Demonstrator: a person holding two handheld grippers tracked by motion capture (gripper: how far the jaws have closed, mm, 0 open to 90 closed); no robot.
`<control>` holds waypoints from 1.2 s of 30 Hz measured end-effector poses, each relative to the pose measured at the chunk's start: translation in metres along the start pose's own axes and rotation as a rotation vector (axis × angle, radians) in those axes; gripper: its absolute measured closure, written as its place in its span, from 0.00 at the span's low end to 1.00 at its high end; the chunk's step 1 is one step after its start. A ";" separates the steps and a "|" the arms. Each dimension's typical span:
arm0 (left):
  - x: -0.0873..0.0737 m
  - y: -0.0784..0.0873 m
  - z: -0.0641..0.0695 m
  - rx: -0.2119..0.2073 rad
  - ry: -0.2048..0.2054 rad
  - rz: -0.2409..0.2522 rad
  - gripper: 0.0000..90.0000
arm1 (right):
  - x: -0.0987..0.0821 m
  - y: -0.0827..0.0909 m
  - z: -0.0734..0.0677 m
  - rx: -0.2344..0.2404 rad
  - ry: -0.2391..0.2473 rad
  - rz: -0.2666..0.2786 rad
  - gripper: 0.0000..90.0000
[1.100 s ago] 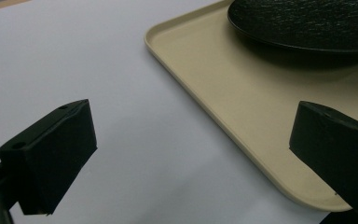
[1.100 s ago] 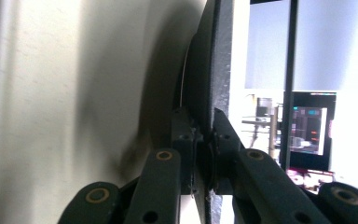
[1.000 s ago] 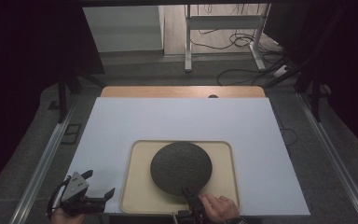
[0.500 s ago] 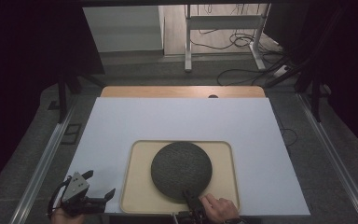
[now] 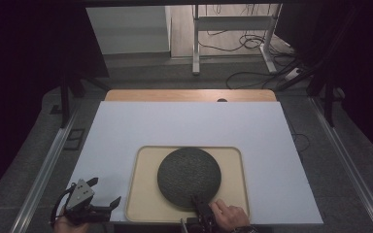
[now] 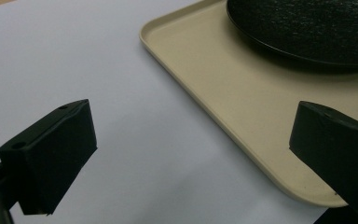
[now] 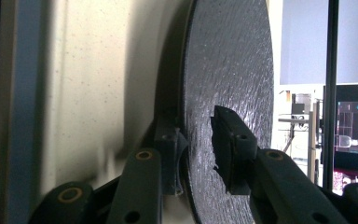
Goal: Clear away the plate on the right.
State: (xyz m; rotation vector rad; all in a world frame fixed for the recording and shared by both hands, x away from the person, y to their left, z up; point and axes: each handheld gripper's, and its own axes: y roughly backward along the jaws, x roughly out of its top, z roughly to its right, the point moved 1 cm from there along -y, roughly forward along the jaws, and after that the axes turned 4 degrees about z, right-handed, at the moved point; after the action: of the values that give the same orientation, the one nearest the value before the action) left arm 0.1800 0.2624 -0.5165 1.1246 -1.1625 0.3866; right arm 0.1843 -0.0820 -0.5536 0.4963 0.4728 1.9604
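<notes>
A beige tray (image 5: 145,204) lies on the white surface (image 5: 184,124) near its front edge, and a dark, rough-textured round plate (image 5: 189,175) sits on the tray, roughly at its middle and reaching close to the tray's front rim.

The right gripper (image 5: 200,209) comes in from the bottom of the high view, held by the person's right hand (image 5: 229,216), and meets the plate at its near edge. In the right gripper view the fingers (image 7: 230,154) are closed on the plate's rim (image 7: 200,186): one finger presses the textured top face, the other lies against the underside next to the tray (the camera is rolled here, so the plate stands as a vertical disc). The plate's near edge appears lifted a little off the tray, with shadow beneath it.

The left gripper (image 5: 93,200) is at the front left corner of the surface, just beside the tray's left rim. Its fingers (image 6: 51,156) stand wide apart with nothing between them, above bare white surface and the tray's rounded corner (image 6: 307,196). The plate's edge (image 6: 307,32) shows at the top right of the left gripper view, well clear of those fingers.
</notes>
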 end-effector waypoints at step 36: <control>-0.001 -0.002 0.001 0.001 -0.003 -0.011 0.00 | -0.006 0.023 0.013 0.059 -0.133 0.038 0.66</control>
State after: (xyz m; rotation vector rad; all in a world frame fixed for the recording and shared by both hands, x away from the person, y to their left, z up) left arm 0.1809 0.2613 -0.5182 1.1325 -1.1585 0.3773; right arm 0.1765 -0.0954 -0.5310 0.6729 0.4402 1.9400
